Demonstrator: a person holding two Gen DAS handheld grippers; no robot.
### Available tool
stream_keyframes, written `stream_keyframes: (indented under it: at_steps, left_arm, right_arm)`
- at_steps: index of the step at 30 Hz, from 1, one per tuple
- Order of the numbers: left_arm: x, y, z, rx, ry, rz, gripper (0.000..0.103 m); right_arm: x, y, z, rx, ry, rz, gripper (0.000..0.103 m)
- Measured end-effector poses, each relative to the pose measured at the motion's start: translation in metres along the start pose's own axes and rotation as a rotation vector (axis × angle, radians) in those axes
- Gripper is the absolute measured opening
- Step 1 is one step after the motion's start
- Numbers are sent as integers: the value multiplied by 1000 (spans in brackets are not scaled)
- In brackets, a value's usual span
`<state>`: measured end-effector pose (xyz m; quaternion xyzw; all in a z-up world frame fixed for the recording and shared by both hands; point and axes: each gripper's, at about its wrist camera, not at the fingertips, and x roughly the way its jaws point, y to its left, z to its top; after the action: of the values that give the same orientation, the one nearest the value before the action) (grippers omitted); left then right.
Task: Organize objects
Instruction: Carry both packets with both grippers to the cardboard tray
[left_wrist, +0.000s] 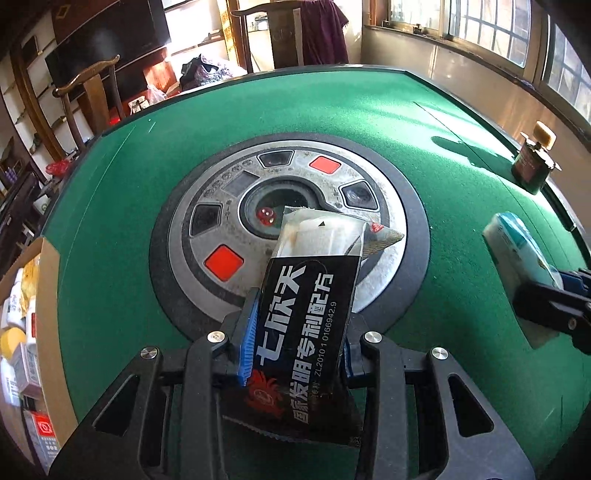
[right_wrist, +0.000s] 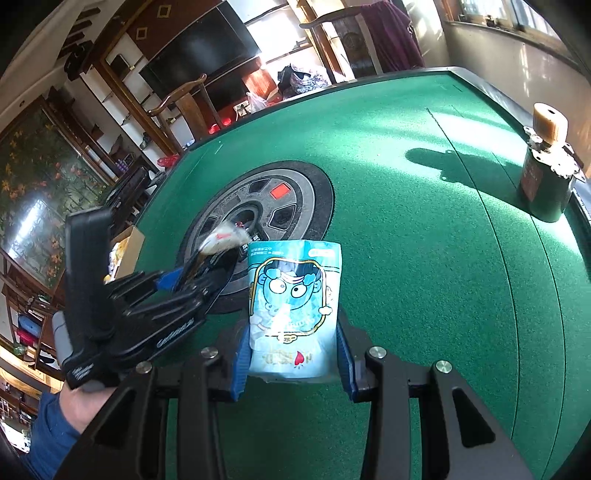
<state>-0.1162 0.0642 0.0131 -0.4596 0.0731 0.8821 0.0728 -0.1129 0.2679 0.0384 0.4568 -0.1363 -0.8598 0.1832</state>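
Over the green desk (left_wrist: 332, 118), the left gripper (left_wrist: 297, 332) has its fingers (left_wrist: 246, 332) clamped on a black sachet (left_wrist: 303, 317) with white lettering, whose pale torn end reaches out above the round control panel (left_wrist: 229, 221) at the desk's centre. Just to its right, the right gripper (right_wrist: 293, 354) pinches a light blue cartoon packet (right_wrist: 293, 306) between its blue fingers (right_wrist: 240, 365). Near the desk's right edge stands a dark bottle (right_wrist: 546, 177), and a cardboard box (left_wrist: 26, 310) of packets sits at the left edge.
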Motion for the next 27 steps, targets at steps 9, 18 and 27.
stream_keyframes:
  at_steps: [9,18,27]
  left_arm:
    - [-56,16,-45,-89,-92,-86,34]
    - [-113,64,-76,-191,-228,-101,34]
    - [-163,148,-112,-324,-321,-64,34]
  right_arm:
    - [9,11,-11,-27,7,-72,40]
    - [8,70,-34,-98,-19,-39,40]
    - [17,173,-58,-211,-12,82,39]
